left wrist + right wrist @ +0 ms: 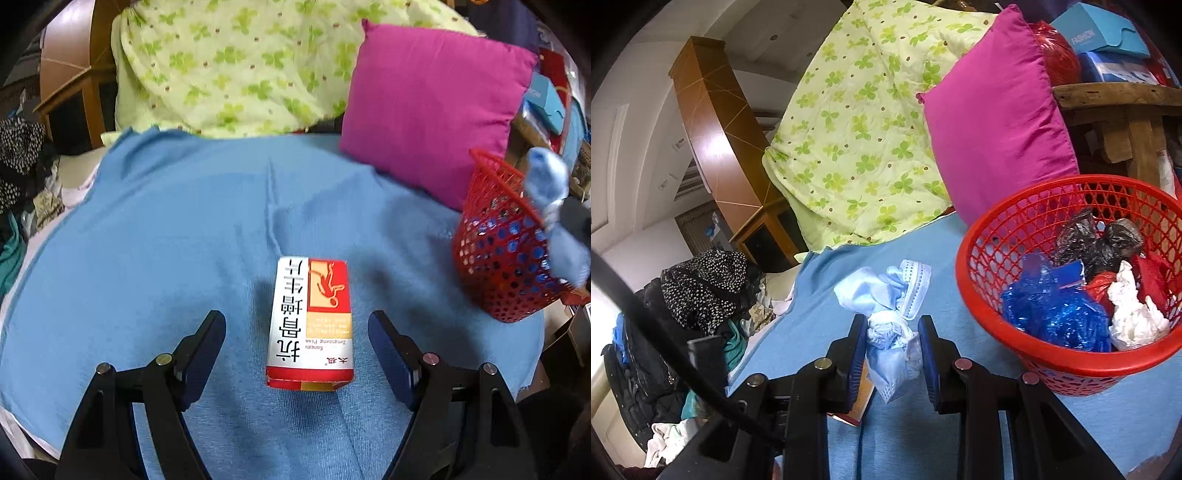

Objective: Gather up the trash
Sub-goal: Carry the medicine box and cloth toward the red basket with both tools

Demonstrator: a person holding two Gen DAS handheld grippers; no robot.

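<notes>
The left gripper (297,332) hangs over a blue blanket (166,229) with its jaws spread wide, and a red and white box (309,321) lies flat on the blanket between them, touched by neither pad. The box's long side runs away from the camera, its near end flap partly open. The right gripper (893,332) has its jaws drawn narrow and pinched on a crumpled pale blue mask (890,317), which bulges above and below the pads and is held clear of the blanket. Just to that gripper's right stands a red mesh basket (993,332), resting on the blanket and leaning slightly; inside it lie blue plastic (1052,310), black plastic (1097,240), white paper (1134,314) and some red scraps. In the left wrist view the basket sits at the right edge, well apart from the box, with the mask in front of it. Behind it a magenta pillow (432,107) leans against a green clover-print quilt (229,62).
</notes>
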